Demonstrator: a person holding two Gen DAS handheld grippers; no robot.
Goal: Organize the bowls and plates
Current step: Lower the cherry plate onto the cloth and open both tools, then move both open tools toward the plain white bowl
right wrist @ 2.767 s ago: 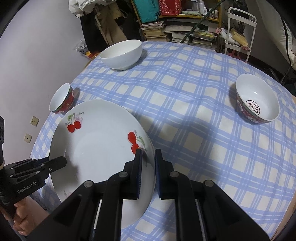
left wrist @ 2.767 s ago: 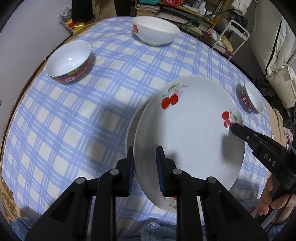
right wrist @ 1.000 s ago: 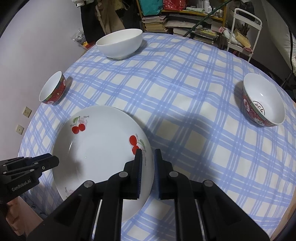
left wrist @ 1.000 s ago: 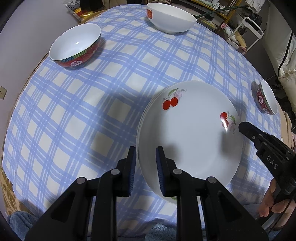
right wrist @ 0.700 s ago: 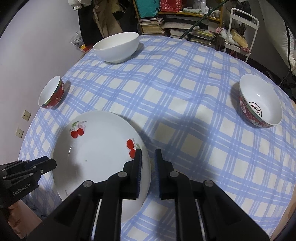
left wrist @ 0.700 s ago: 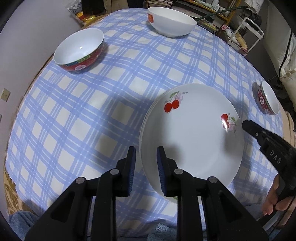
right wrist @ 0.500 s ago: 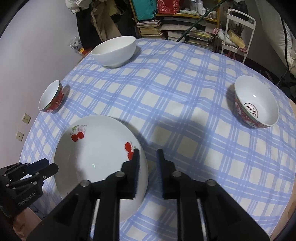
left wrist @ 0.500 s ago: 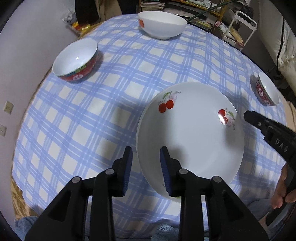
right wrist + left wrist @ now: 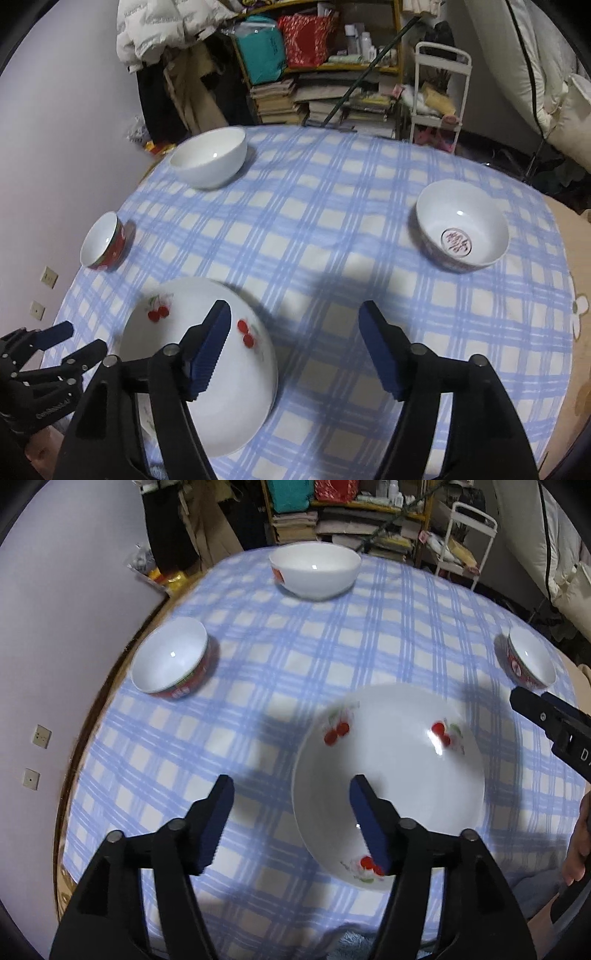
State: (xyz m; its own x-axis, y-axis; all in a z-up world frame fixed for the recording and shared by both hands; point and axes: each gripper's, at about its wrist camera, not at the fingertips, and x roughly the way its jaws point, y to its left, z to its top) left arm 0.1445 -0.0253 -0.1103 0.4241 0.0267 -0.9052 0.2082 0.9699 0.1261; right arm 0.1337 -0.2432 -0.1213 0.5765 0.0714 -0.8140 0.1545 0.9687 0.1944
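A white cherry-print plate point(image 9: 399, 775) lies flat on the blue-checked round table point(image 9: 295, 664). My left gripper point(image 9: 291, 812) hangs above the plate's left rim. Its jaws are opening and its pads touch nothing. In the right wrist view, my right gripper point(image 9: 293, 332) hovers over the right rim of the plate point(image 9: 251, 373). Its jaws are also opening and hold nothing. A red-sided bowl point(image 9: 170, 664) sits at the left, a big white bowl point(image 9: 314, 568) at the back and a patterned bowl point(image 9: 461, 229) at the right.
The other gripper shows at each view's edge: the right gripper point(image 9: 546, 720) and the left gripper point(image 9: 74, 341). A cluttered bookshelf point(image 9: 325, 85) and a white cart point(image 9: 439, 92) stand behind the table. A bare wall point(image 9: 55, 627) is close on the left.
Both grippers were shut on the plate's rim. They have let go, spread wide and risen, and the plate now rests flat on the table.
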